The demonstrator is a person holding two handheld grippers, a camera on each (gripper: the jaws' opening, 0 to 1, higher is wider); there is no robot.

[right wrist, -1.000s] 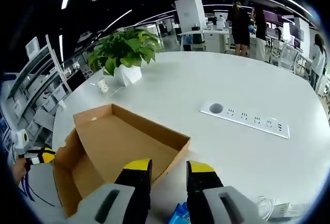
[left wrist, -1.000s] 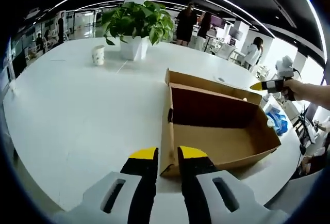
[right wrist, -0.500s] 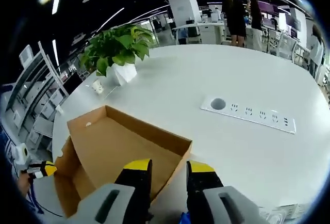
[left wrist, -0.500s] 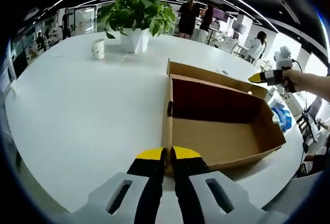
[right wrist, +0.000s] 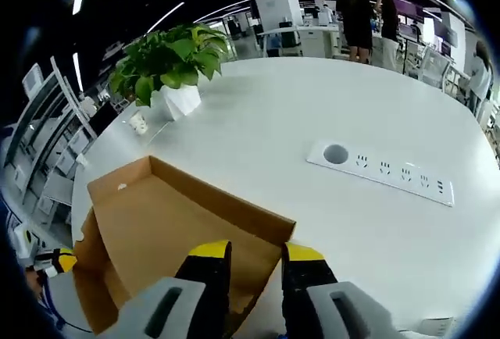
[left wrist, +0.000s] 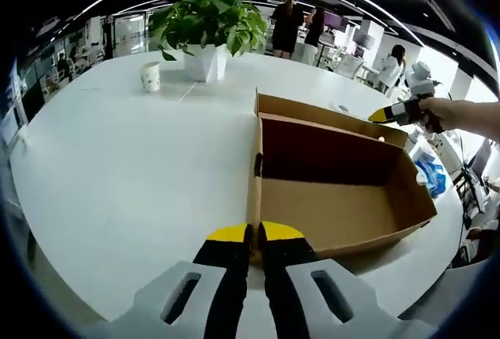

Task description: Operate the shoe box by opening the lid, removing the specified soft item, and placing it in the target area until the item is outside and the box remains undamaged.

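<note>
The brown cardboard shoe box [left wrist: 336, 206] lies open on the white table [left wrist: 117, 175], its inside bare and its lid [left wrist: 328, 124] folded back on the far side. My left gripper [left wrist: 254, 235] is shut on the near corner of the box wall. A blue soft item [left wrist: 430, 176] lies on the table outside the box, to its right. My right gripper [left wrist: 388, 113], held by a hand, hovers over the far right edge of the box. In the right gripper view, the right gripper [right wrist: 255, 251] stands open above the lid's edge [right wrist: 226, 206], with nothing between its fingers.
A potted plant [left wrist: 209, 26] and a paper cup [left wrist: 150, 80] stand at the far side of the table. A strip of power sockets [right wrist: 383, 171] is set into the tabletop. People stand in the background beyond the table.
My left gripper closed on the box's near corner a second ago and has held it since. The right gripper has moved further over the lid; the blue item has left its view.
</note>
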